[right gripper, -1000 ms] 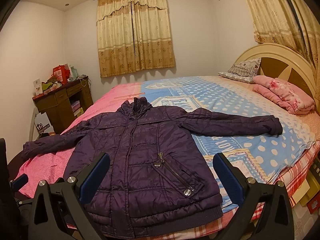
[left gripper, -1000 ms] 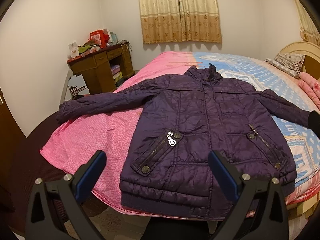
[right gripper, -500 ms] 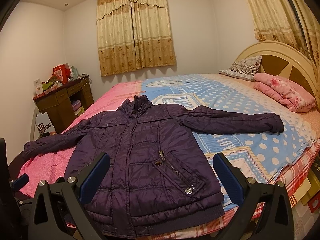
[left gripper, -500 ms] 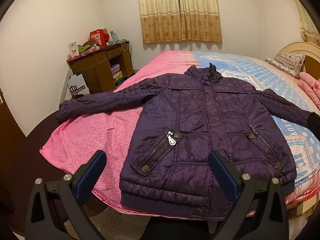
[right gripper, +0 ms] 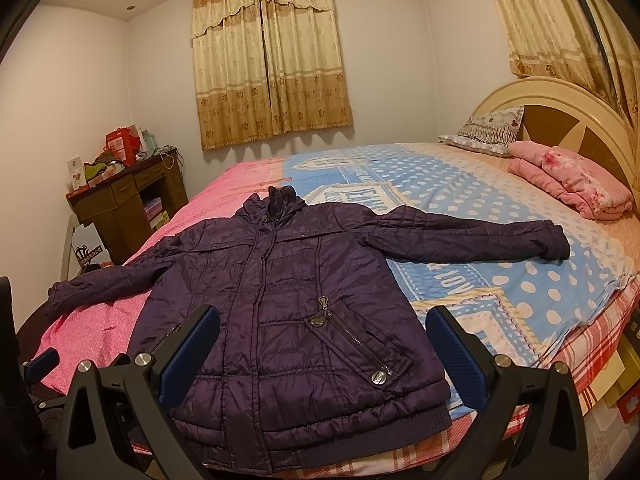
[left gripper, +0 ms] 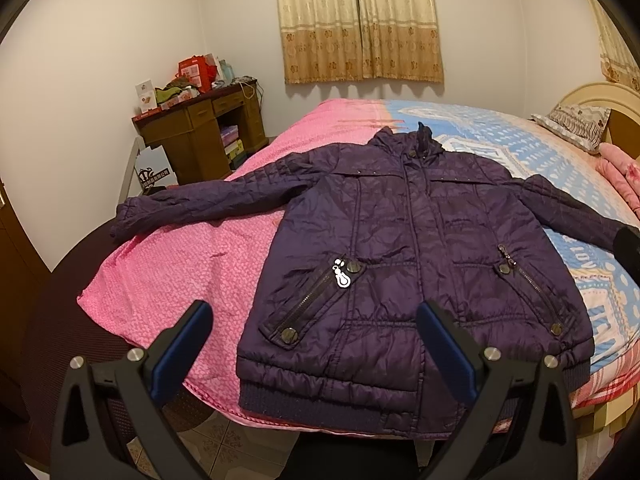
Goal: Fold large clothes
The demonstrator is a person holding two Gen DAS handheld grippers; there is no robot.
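Observation:
A dark purple quilted jacket (left gripper: 404, 256) (right gripper: 292, 304) lies flat and face up on the bed, zipped, with both sleeves spread out sideways and its hem at the near edge. My left gripper (left gripper: 316, 350) hovers open just short of the hem, nothing between its blue pads. My right gripper (right gripper: 324, 354) is also open and empty, above the jacket's lower front. The left sleeve cuff (left gripper: 128, 220) reaches the bed's left edge; the right cuff (right gripper: 554, 240) rests on the blue sheet.
The bed (right gripper: 500, 288) has a pink cover (left gripper: 172, 280) on the left and a blue dotted sheet on the right. A folded pink blanket (right gripper: 572, 184) and a pillow (right gripper: 488, 132) lie by the headboard. A cluttered wooden desk (left gripper: 200, 136) stands against the left wall.
Both grippers stay open. The right wrist view has drifted slightly, so the jacket sits a little lower and nearer than a second ago. The jacket itself has not moved.

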